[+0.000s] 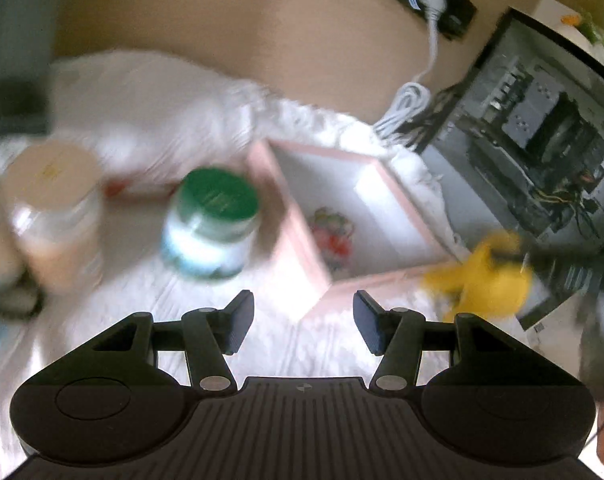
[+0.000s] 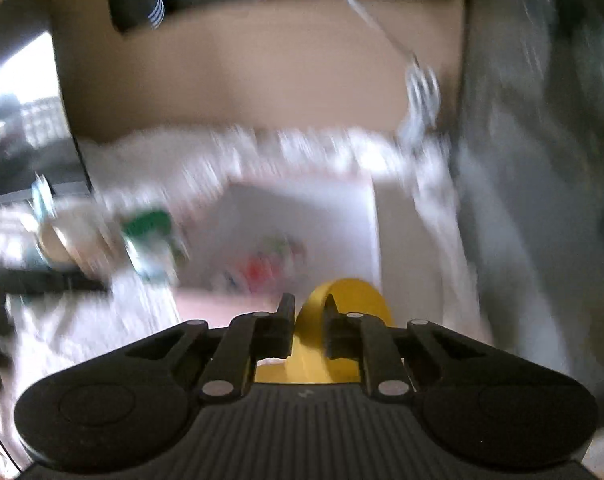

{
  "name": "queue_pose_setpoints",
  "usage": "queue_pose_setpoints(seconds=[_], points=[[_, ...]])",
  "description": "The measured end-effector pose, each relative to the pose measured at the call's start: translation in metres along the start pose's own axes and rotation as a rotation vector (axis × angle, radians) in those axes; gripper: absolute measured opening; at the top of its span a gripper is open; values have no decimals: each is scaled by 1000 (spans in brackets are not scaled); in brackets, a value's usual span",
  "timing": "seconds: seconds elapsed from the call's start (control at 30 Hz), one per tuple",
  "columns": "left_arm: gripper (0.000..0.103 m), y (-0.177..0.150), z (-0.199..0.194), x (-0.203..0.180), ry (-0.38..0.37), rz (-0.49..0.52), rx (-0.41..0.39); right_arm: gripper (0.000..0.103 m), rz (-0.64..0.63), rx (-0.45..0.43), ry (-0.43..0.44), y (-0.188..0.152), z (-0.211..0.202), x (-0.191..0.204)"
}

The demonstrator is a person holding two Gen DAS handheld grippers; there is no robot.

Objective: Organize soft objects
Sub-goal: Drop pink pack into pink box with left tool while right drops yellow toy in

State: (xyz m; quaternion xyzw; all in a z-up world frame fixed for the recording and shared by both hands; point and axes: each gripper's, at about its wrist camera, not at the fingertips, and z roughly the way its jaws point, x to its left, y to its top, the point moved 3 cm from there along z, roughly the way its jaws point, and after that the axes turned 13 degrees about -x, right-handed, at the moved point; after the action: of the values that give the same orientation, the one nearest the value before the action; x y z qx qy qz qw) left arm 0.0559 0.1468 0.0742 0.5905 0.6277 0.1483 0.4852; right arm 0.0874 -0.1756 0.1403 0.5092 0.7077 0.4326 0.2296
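Yellow soft toy [image 2: 341, 320] sits clamped in right tongs [image 2: 309, 320] before the pink-rimmed box [image 2: 238, 304], already holding one colourful item [image 1: 333, 236]; left tongs [image 1: 302, 320] gape empty.

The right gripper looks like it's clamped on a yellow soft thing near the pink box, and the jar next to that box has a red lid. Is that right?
Not quite: the lid is green, not red, as the left wrist view shows on the jar beside the pink box. The rest holds: the right gripper is shut on the yellow soft thing.
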Motion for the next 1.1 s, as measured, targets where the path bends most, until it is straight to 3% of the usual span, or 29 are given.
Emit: queue_pose_setpoints(seconds=[0.17,0.33,0.47,0.6,0.7,0.73,0.8,0.87,1.1], points=[[60,-20,-29,24,57,-66,-11,13,-30,-80,18,56,45,8],[60,-36,-61,40,134,-56,-15,11,79,-93,-2,70,126,-4],[60,-46,-82,65,234,-108,-23,11,217,-31,-23,62,183,-18],[59,-50,-102,88,308,-163,-55,11,199,82,-80,41,217,-16],[59,-52,-108,98,328,-186,-62,11,237,146,-87,31,219,-24],[59,-53,-108,100,332,-189,-59,14,257,146,-77,32,212,-28],[59,-54,-105,103,338,-194,-49,30,264,130,-46,40,192,-29],[59,-55,-98,103,336,-198,-39,62,243,88,-26,49,166,-26],[59,-54,-65,85,267,-141,4,83,55,-49,-35,35,74,4]])
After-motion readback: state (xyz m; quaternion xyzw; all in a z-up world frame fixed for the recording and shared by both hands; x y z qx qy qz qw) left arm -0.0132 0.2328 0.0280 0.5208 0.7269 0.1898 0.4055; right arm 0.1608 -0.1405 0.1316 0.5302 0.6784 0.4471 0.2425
